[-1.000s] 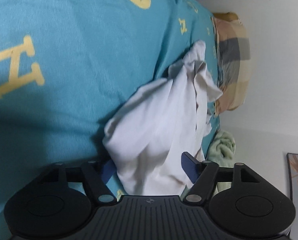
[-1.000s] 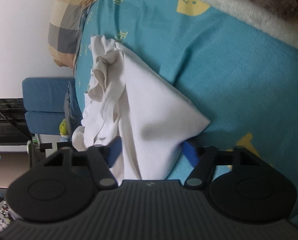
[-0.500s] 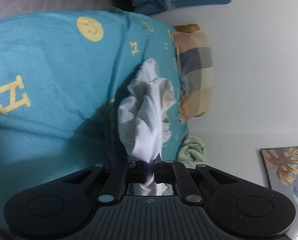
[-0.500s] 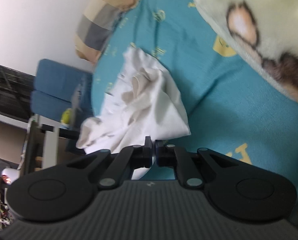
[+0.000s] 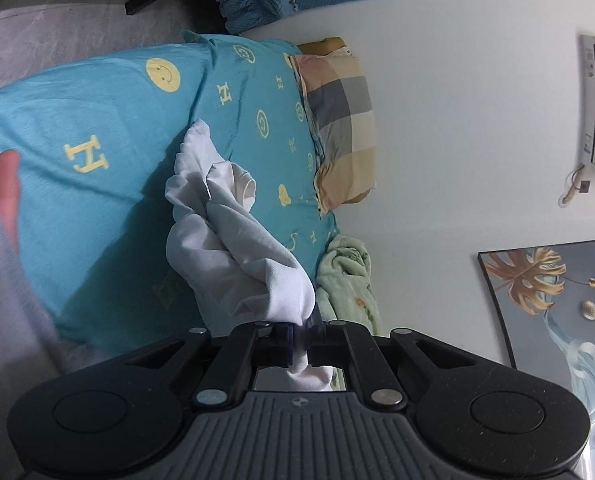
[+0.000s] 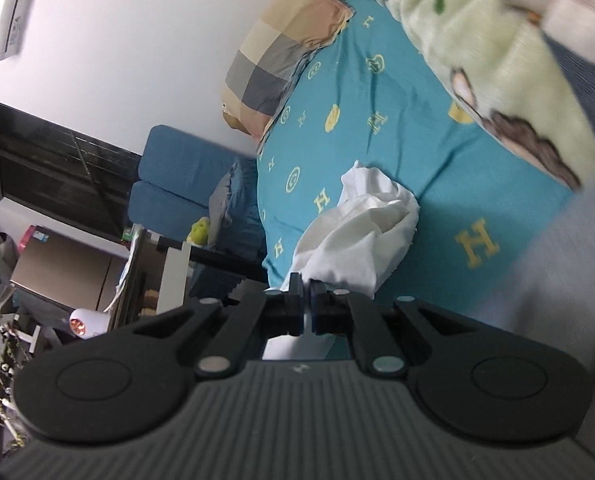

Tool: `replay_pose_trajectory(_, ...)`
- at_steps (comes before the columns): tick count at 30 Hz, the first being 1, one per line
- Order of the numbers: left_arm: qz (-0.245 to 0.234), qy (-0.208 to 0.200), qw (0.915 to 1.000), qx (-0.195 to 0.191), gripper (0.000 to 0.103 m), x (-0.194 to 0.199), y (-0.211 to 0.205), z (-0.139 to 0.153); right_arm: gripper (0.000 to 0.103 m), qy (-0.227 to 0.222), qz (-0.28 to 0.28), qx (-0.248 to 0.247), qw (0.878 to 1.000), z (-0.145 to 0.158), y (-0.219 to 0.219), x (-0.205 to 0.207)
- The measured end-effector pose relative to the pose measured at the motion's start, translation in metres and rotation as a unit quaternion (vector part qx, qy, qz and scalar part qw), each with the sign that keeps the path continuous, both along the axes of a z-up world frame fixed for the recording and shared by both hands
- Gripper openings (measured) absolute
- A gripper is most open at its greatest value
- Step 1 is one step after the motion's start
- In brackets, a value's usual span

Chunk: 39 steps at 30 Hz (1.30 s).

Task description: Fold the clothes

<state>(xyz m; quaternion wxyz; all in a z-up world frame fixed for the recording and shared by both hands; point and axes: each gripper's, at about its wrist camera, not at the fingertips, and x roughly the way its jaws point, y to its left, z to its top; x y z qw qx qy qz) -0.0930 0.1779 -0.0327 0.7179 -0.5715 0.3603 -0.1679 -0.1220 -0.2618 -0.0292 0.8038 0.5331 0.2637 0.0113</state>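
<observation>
A crumpled white garment point(image 5: 233, 240) hangs bunched above a teal bed sheet point(image 5: 97, 120) printed with yellow letters and smiley faces. My left gripper point(image 5: 303, 336) is shut on one edge of the garment, with cloth pinched between its jaws. In the right wrist view the same white garment point(image 6: 361, 236) trails from my right gripper point(image 6: 306, 300), which is shut on another edge of it. Both grippers hold the garment lifted off the teal sheet point(image 6: 357, 128); its far end still droops onto the bed.
A checked pillow point(image 5: 337, 120) lies at the head of the bed against the white wall. A pale green blanket point(image 5: 347, 276) lies beside the bed's edge; it also shows in the right wrist view point(image 6: 477, 40). A blue sofa point(image 6: 177, 184) and cluttered shelves stand beyond the bed.
Both grippers closed on the white garment's edges and rose away from the bed, pulling the garment up into a hanging bunch.
</observation>
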Motion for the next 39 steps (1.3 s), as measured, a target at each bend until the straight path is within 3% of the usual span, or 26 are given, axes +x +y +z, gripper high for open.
replay_pose_trajectory(3, 0.005, 0.009, 0.9999, -0.008, 0.006, -0.006, 0.003, 0.003, 0.006, 0.002, -0.001, 0.006, 1.000, 0.002, -0.001, 0.000)
replay_pose_trajectory(8, 0.015, 0.005, 0.9996, -0.021, 0.006, 0.021, 0.000, 0.010, 0.006, -0.002, -0.006, -0.005, 1.000, 0.012, -0.005, 0.027)
replay_pose_trajectory(14, 0.029, 0.011, 0.9991, -0.028, 0.006, 0.095, -0.014, 0.011, 0.006, 0.011, -0.019, -0.006, 1.000, 0.005, -0.016, 0.094)
replay_pose_trajectory(19, 0.036, 0.021, 0.9990, -0.015, 0.006, 0.176, -0.027, -0.003, 0.006, 0.031, -0.026, -0.003, 0.999, -0.019, -0.028, 0.164)
replay_pose_trajectory(27, 0.028, 0.027, 0.9983, 0.043, 0.006, 0.272, -0.035, -0.058, 0.006, 0.063, -0.011, -0.033, 0.997, -0.078, -0.034, 0.257)
replay_pose_trajectory(34, 0.010, 0.044, 0.9964, 0.072, 0.007, 0.297, -0.034, -0.091, 0.007, 0.089, 0.011, -0.042, 0.995, -0.110, -0.034, 0.282)
replay_pose_trajectory(37, 0.000, 0.029, 0.9940, 0.106, 0.007, 0.300, -0.039, -0.087, 0.008, 0.079, 0.025, -0.081, 0.993, -0.109, -0.029, 0.282)
replay_pose_trajectory(39, -0.005, 0.012, 0.9923, 0.123, 0.014, 0.297, -0.042, -0.081, 0.009, 0.070, 0.029, -0.095, 0.993, -0.106, -0.026, 0.281)
